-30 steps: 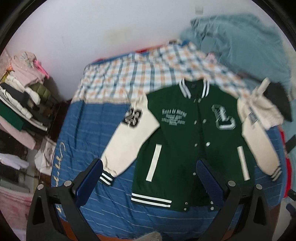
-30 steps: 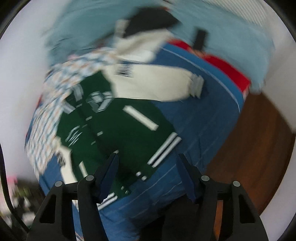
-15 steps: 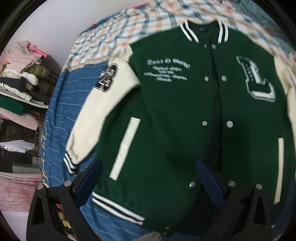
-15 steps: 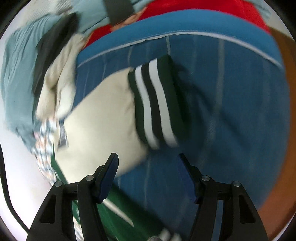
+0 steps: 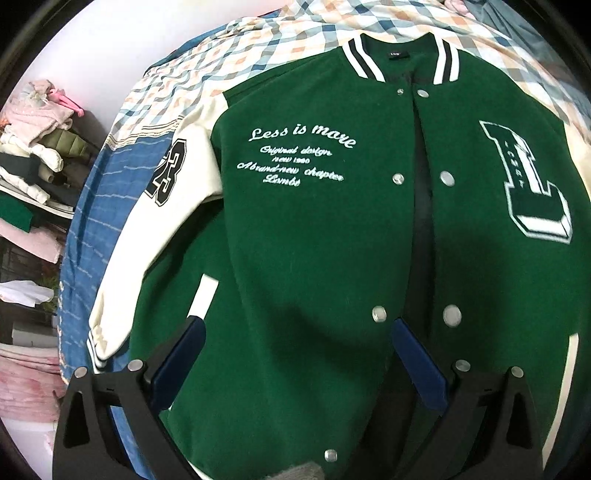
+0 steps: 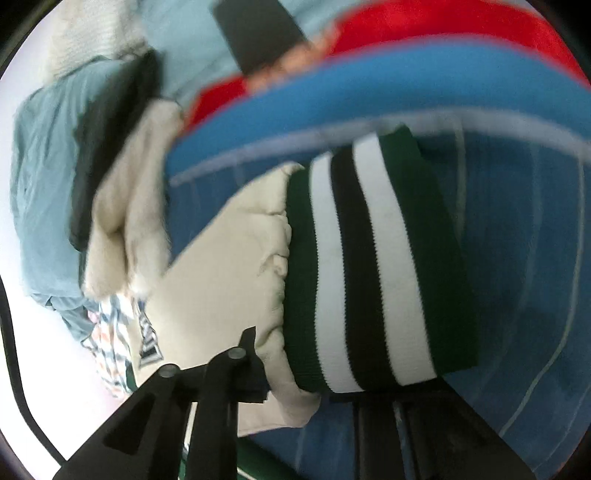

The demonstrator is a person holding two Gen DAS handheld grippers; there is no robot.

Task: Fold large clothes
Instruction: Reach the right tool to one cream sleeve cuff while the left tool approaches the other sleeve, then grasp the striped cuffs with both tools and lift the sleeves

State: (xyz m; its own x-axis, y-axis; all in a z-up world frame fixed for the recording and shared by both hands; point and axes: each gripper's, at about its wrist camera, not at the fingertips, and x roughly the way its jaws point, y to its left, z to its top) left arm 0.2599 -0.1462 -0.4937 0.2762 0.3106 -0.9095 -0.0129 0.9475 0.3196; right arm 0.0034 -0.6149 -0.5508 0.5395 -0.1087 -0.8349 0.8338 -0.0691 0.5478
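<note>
A green varsity jacket (image 5: 314, 229) with cream sleeves lies front-up and unbuttoned on the bed. My left gripper (image 5: 295, 358) is open, its blue pads (image 5: 177, 362) hovering over the jacket's lower left front panel. In the right wrist view the jacket's cream sleeve (image 6: 221, 280) ends in a green, white and black striped cuff (image 6: 369, 266). My right gripper (image 6: 317, 391) is down at this cuff, with the sleeve end lying between its fingers (image 6: 243, 373). The right finger is mostly hidden under the cuff, so I cannot tell how far the jaws are closed.
The bed has a blue striped cover (image 5: 92, 206) and a plaid sheet (image 5: 258, 48) at its head. Stacked clothes (image 5: 33, 147) fill shelves on the left. A light blue blanket (image 6: 44, 177), a cream fleece (image 6: 125, 221), a dark garment and red fabric (image 6: 443, 33) lie beyond the sleeve.
My left gripper has moved lower and closer over the jacket front. My right gripper has closed in on the striped cuff, which now fills the space between its fingers.
</note>
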